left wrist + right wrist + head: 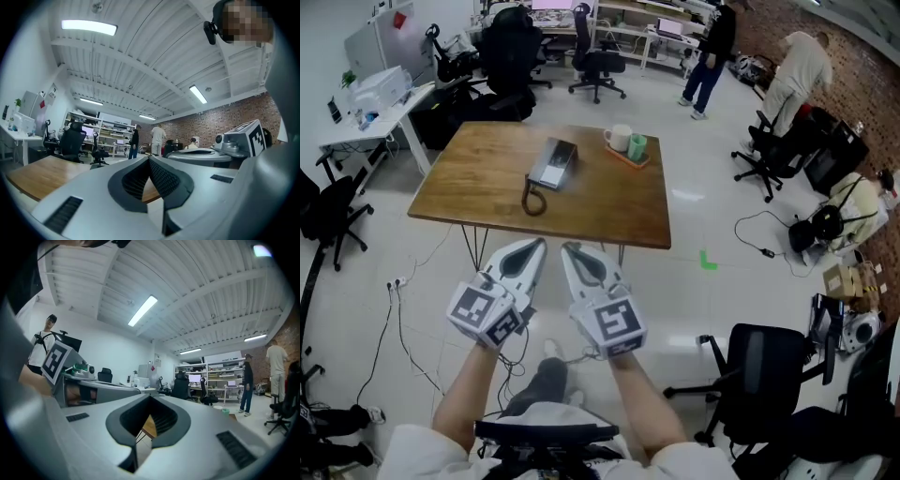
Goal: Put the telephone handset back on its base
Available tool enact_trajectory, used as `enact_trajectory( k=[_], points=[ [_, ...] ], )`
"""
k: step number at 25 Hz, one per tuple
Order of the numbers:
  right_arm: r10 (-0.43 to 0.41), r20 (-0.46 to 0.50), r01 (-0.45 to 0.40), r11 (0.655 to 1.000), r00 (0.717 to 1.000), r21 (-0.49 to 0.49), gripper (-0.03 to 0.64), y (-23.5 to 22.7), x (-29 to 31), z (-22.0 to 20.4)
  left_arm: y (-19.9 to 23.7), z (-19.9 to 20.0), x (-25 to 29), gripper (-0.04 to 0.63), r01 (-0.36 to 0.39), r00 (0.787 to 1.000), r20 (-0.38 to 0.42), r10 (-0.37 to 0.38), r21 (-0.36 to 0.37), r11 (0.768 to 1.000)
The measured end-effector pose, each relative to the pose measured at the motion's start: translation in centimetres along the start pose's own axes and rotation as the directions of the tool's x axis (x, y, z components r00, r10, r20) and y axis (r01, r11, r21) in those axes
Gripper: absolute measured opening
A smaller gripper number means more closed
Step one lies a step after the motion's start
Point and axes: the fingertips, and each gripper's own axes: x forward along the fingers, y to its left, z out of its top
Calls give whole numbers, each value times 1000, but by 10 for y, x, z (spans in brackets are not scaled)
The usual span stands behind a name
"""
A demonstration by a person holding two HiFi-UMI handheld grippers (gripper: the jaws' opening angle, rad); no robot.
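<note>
Short of table [609,211] near edge, over floor: left gripper [534,247] and right gripper [570,251], side by side, tips close together, both aimed at table. Jaws of each closed tip to tip, nothing held; only a sliver of wooden tabletop visible through the gap behind the tips in each gripper view.

Near table centre, a little left of it: phone [553,163], well apart from both grippers and roughly straight ahead of the gap between them. Long axis from near edge toward far edge, tilted slightly right. Cord [532,200] looped on near side of phone, toward grippers. Neither gripper clearly nearer. Judgement: reach across near edge and jaw opening needed before any pickup; approach likely across the long axis.

Hard to make out: handset not separable from base at this range; whether seated, askew or lying beside, cannot tell. Phone absent from both gripper views. Toward table far right corner: tray [630,157] with mug [619,138] and cup [637,145], clear of phone.
</note>
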Motion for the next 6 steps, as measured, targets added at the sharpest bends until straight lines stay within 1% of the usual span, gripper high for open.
enact_trajectory(
  k=[3, 6],
  points=[
    [-11, 7, 11, 1000, 1000, 11, 3, 5, -9, 3, -14, 5, -1, 3, 3, 1000, 17, -3, 16, 1000],
    [-6, 10, 6, 1000, 1000, 1, 3, 10, -17, 2, -26, 8, -3, 3, 9, 1000, 25, -10, 32, 999]
  ],
)
